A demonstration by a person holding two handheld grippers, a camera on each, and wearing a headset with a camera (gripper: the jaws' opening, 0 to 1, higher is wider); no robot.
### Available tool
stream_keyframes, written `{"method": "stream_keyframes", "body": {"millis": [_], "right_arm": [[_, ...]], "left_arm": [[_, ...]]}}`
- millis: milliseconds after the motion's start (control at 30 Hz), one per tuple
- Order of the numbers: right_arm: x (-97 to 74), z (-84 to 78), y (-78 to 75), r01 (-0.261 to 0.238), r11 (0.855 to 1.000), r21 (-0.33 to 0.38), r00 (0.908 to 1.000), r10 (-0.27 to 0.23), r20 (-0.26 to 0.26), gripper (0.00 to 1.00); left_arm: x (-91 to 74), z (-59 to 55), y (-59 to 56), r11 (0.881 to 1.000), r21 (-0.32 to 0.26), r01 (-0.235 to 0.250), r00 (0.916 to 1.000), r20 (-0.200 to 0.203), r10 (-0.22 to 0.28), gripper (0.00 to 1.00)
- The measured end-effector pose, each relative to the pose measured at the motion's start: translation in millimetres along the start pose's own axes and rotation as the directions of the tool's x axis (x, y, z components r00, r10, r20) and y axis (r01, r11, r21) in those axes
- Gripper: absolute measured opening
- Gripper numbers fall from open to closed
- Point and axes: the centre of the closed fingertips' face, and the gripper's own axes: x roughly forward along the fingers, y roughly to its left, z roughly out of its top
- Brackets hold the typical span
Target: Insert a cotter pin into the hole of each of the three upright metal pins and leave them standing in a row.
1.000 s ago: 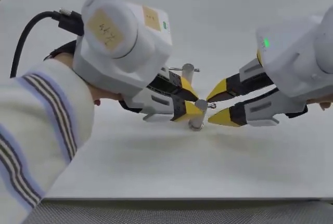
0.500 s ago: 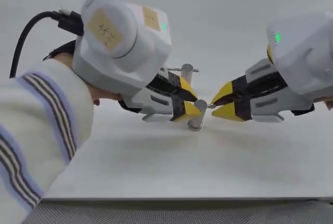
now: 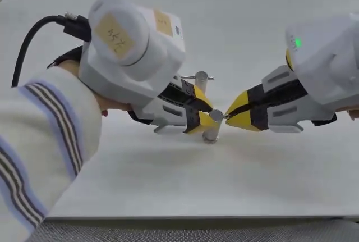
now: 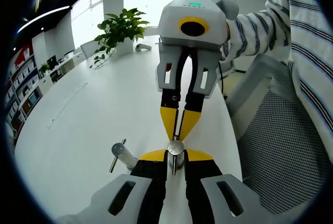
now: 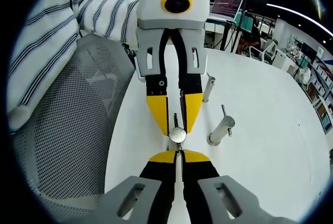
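Left gripper (image 3: pixel 206 119): clenched around the upright metal pin (image 3: pixel 211 134), which stands toward the table's (image 3: pixel 168 180) near edge.
Right gripper (image 3: pixel 230 115): pinched on the cotter pin (image 3: pixel 226 116), with its tip at the metal pin's head.
Key relation: the cotter pin lies level, its long axis pointing from the right gripper straight at the left — the hole looks just ahead of its tip.
Nearer hand: the right one to push; the left only braces.
Other pins (image 5: pixel 222 127): two just beyond, toward the far edge — each seems to carry a cotter already.

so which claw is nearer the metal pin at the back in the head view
Left. The left claw lies just in front of the rear metal pin; the right claw is farther, beyond the front metal pin the left claw grips.
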Motion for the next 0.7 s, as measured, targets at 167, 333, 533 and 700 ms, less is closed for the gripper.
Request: {"method": "stream_keyframes", "body": {"millis": [167,333,533,700], "right_arm": [[0.4,0.5,-0.1,0.001,1.0,-0.01,1.0,-0.001,-0.006,0.0],[1.4,1.2,-0.1,0.004,1.0,-0.008,1.0,-0.004,-0.007,0.0],[0.7,1.7,-0.1,0.009,1.0,0.008,1.0,-0.009,0.0,0.0],[0.6,1.8,0.1,0.015,1.0,0.023,0.9999,-0.015,0.005,0.01]], "left_arm": [[0.0,0.4,-0.8,1.0,-0.003,-0.001,1.0,0.0,0.001,0.09],[-0.4,0.1,-0.6,1.0,-0.011,-0.001,1.0,0.0,0.001,0.09],[-0.2,1.7,-2.4,1.0,-0.007,-0.008,1.0,0.004,0.008,0.09],[-1.0,2.0,-2.2,1.0,-0.002,-0.009,0.9999,0.007,0.009,0.09]]}}
